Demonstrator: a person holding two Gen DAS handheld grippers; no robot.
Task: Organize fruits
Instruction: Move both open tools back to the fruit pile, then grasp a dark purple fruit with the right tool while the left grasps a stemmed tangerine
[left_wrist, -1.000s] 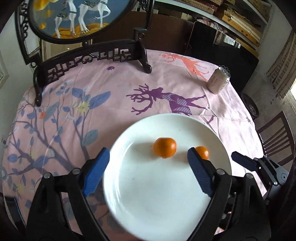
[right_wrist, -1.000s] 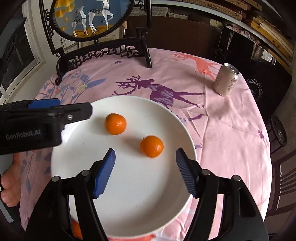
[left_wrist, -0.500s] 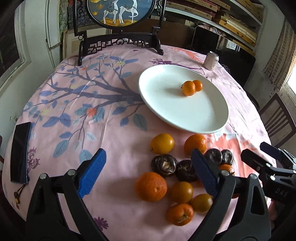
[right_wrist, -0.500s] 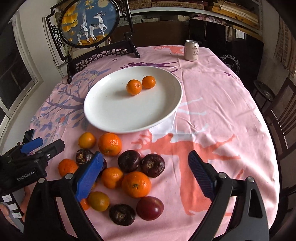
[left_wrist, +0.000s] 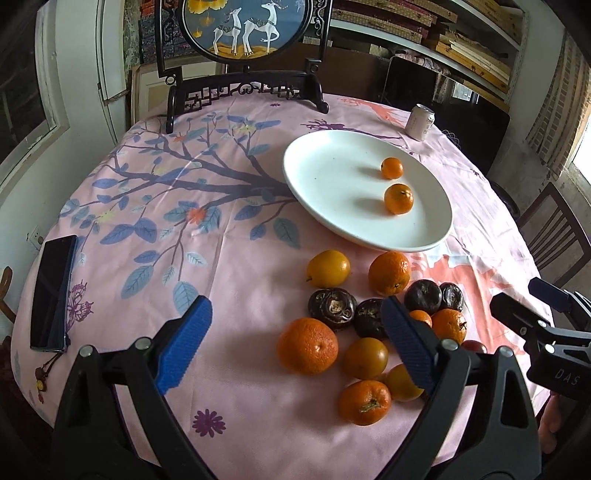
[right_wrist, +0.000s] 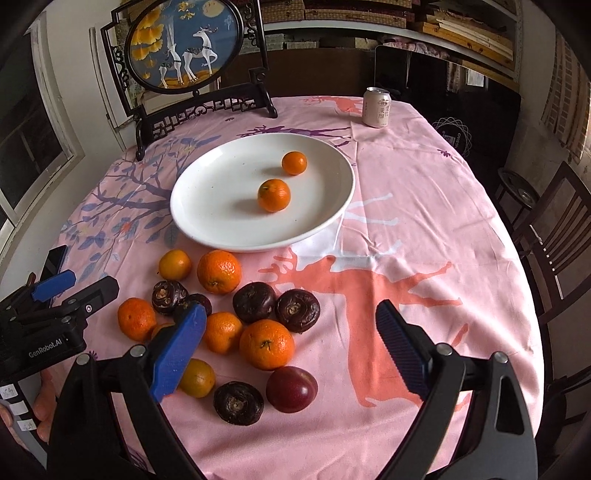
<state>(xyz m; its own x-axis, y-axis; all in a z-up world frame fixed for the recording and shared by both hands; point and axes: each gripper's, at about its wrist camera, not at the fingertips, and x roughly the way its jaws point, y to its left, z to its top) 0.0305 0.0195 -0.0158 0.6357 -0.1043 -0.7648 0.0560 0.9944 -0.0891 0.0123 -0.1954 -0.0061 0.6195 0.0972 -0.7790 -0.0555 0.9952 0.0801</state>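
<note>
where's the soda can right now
The soda can stands upright at the far right edge of the pink tablecloth, beyond the white plate and right of the framed deer screen; both wrist views show it.

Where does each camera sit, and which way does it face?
Left wrist view: sits on the left tool, angled down across the pink patterned tablecloth at loose fruit; own open blue pads frame it, and the right tool shows at the right edge.
Right wrist view: sits on the right tool, angled down likewise; open pads, the left tool and a hand show at left.
Shared: round white plate holding two small oranges, and pale drink can.
</note>
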